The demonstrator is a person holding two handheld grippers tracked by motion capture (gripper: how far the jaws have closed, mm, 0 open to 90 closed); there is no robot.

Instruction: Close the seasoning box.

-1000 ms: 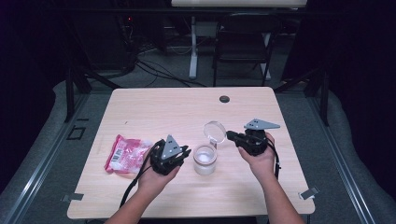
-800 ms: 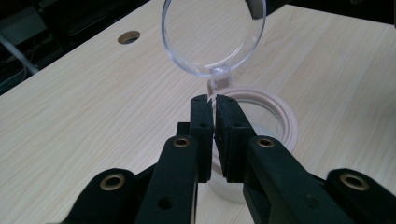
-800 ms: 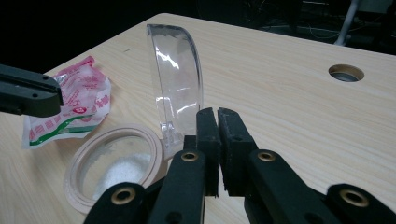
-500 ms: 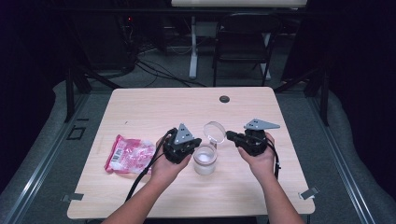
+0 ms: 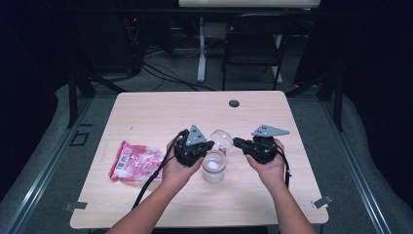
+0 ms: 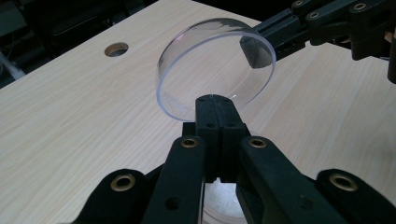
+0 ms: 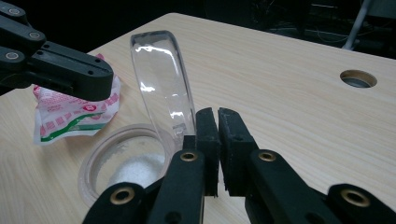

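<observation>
Both sets of fingers are clamped on the clear lid [image 6: 215, 70]: the left gripper [image 6: 215, 105] pinches its near rim, its fingers pressed together on the thin plastic, and the right gripper [image 7: 217, 122] nips the opposite edge with barely a gap. The lid stands tilted on edge just above the open jar [image 5: 214, 166], which sits on the worktop [image 5: 146, 112] with white powder in the bottom. To my eye the rim grips look slim; if the two hands pull unevenly, the lid could twist free and knock the jar, spilling powder toward the pink packet [image 5: 135, 161] nearby.
</observation>
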